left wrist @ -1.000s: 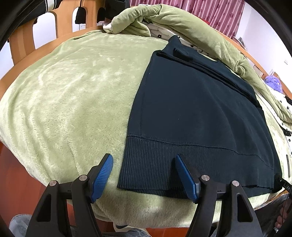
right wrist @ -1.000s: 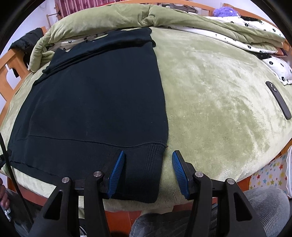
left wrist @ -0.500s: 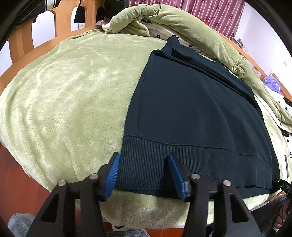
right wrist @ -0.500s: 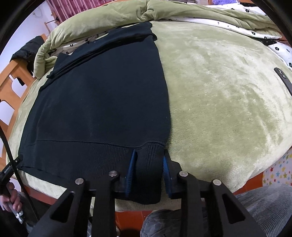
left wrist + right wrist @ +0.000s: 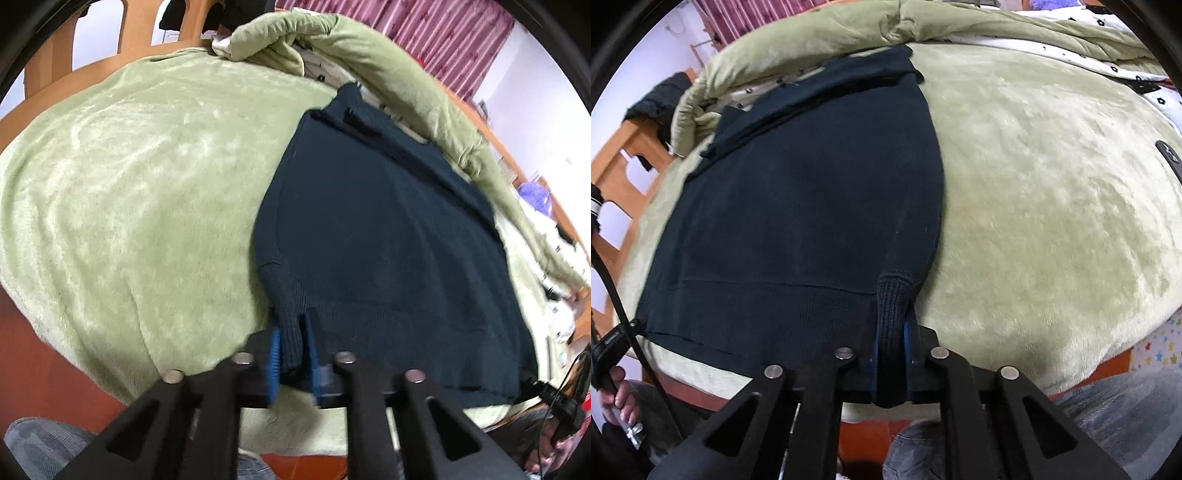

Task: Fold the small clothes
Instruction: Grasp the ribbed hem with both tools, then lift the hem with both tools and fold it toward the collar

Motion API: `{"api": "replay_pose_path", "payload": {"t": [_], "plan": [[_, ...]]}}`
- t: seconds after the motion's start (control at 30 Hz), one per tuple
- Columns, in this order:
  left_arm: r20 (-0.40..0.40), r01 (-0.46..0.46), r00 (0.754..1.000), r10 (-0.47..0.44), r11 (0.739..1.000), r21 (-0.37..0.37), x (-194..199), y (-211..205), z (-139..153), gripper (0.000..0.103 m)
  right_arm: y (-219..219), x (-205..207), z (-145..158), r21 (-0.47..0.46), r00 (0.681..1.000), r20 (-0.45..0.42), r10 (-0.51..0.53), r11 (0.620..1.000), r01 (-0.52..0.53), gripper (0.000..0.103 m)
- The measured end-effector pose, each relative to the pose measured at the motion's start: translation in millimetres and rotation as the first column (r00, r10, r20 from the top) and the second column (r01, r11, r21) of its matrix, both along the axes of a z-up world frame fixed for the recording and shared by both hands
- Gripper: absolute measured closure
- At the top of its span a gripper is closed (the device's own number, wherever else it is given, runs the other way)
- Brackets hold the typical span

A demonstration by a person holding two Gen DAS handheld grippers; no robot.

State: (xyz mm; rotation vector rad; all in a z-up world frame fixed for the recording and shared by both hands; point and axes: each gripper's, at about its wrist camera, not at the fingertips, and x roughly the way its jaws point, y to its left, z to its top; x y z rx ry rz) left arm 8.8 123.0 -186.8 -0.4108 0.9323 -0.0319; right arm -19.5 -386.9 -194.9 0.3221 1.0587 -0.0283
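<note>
A dark navy knitted sweater [image 5: 388,229] lies flat on a green fleece blanket [image 5: 129,192], its ribbed hem towards me. My left gripper [image 5: 291,350] is shut on the hem's left corner, which is bunched and raised between the blue pads. In the right wrist view the same sweater [image 5: 812,206] spreads to the left, and my right gripper [image 5: 892,350] is shut on the hem's right corner, pinched into a ridge. The sleeves are folded across the far end.
A rolled green duvet [image 5: 369,62] and a white spotted sheet [image 5: 1071,55] lie behind the sweater. A wooden bed frame [image 5: 136,29] stands at the far left. A dark remote [image 5: 1169,155] lies on the blanket at right.
Both grippers went from open around the hem corners to shut on them. The pinched corners have lifted and bunched.
</note>
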Motion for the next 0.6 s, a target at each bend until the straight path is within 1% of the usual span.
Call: {"api": "replay_pose_path", "payload": {"t": [0.03, 0.1, 0.13, 0.2, 0.3, 0.43, 0.6], "plan": [[0.024, 0.003, 1.0, -0.003, 0.999, -0.036, 2, 2, 7, 0.094, -2, 0, 4, 0.026, 1.0, 0.014, 0.005, 1.0, -0.005, 0.094], [0.069, 0.019, 0.998, -0.014, 0.997, -0.069, 8, 3, 23, 0.095, -8, 4, 15, 0.102, 0.999, 0.048, 0.011, 0.995, -0.016, 0.094], [0.091, 0.028, 0.996, -0.022, 0.998, -0.064, 12, 1, 32, 0.095, -11, 6, 22, 0.13, 0.998, 0.069, 0.011, 0.991, -0.02, 0.094], [0.139, 0.05, 0.989, -0.043, 0.998, -0.044, 23, -5, 52, 0.095, -15, 13, 36, 0.156, 0.995, 0.103, 0.013, 0.987, -0.03, 0.094], [0.17, 0.061, 0.984, -0.055, 0.998, -0.031, 39, -13, 70, 0.095, -19, 28, 54, 0.183, 0.99, 0.143, 0.008, 0.982, -0.034, 0.094], [0.193, 0.051, 0.98, -0.046, 0.998, -0.022, 64, -16, 85, 0.096, -20, 56, 78, 0.216, 0.98, 0.197, -0.007, 0.976, -0.037, 0.094], [0.218, 0.031, 0.976, -0.025, 0.999, -0.024, 103, -13, 99, 0.096, -28, 99, 99, 0.246, 0.972, 0.232, -0.045, 0.969, -0.013, 0.094]]}}
